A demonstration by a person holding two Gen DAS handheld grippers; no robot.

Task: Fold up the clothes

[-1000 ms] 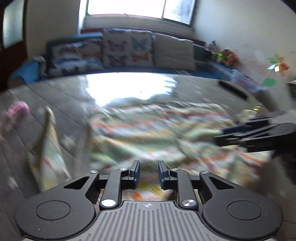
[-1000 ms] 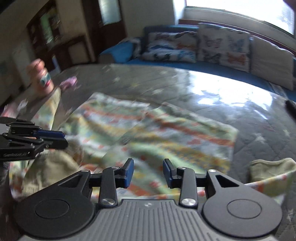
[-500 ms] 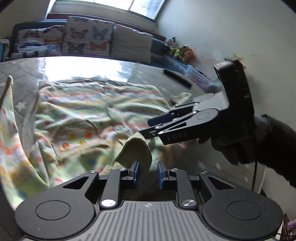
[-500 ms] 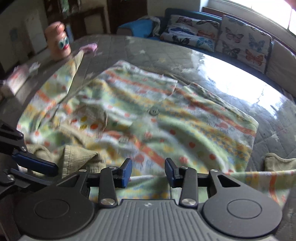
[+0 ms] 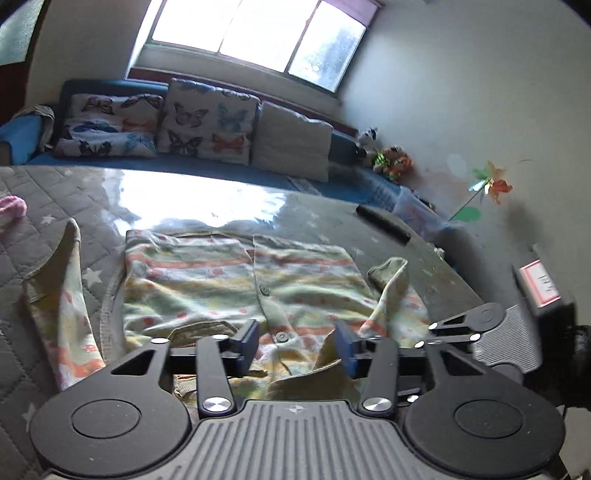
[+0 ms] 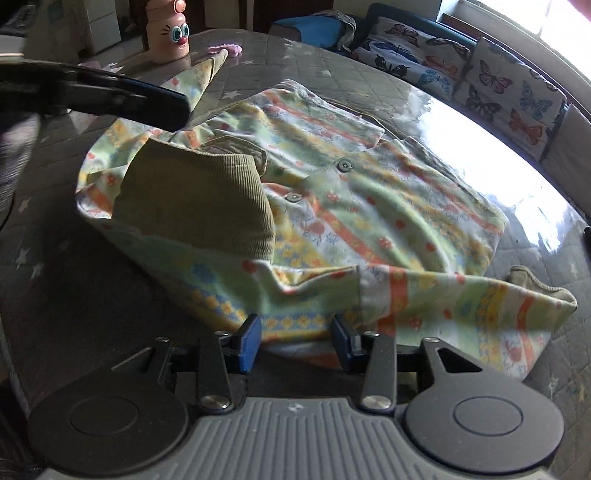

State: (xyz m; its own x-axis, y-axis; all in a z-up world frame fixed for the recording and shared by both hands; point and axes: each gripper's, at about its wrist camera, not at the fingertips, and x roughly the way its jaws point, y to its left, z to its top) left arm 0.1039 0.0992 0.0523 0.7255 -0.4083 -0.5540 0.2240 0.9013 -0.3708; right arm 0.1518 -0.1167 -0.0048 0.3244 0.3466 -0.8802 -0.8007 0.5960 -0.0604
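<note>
A small striped, patterned cardigan [image 5: 236, 284] with buttons and an olive ribbed collar [image 6: 195, 206] lies front up on the grey quilted table [image 5: 55, 206]. One sleeve [image 5: 62, 295] lies out to the left, the other [image 5: 391, 291] is bunched at the right. My left gripper [image 5: 297, 349] is open, empty, over the garment's near collar edge. My right gripper [image 6: 295, 341] is open, empty, at the shoulder edge by the right sleeve [image 6: 461, 299]. The left gripper's fingers [image 6: 122, 98] cross the right wrist view's upper left.
A pink toy bottle [image 6: 168, 31] and a pink cloth [image 5: 9, 208] sit at the table's far left. A dark remote-like bar [image 5: 382, 223] lies at the far right edge. A sofa with butterfly cushions [image 5: 210, 122] runs behind the table.
Both grippers have opened wider. The left gripper has let go of the collar fabric it held and swung to face the cardigan squarely; the right gripper has dropped closer to the shoulder edge.
</note>
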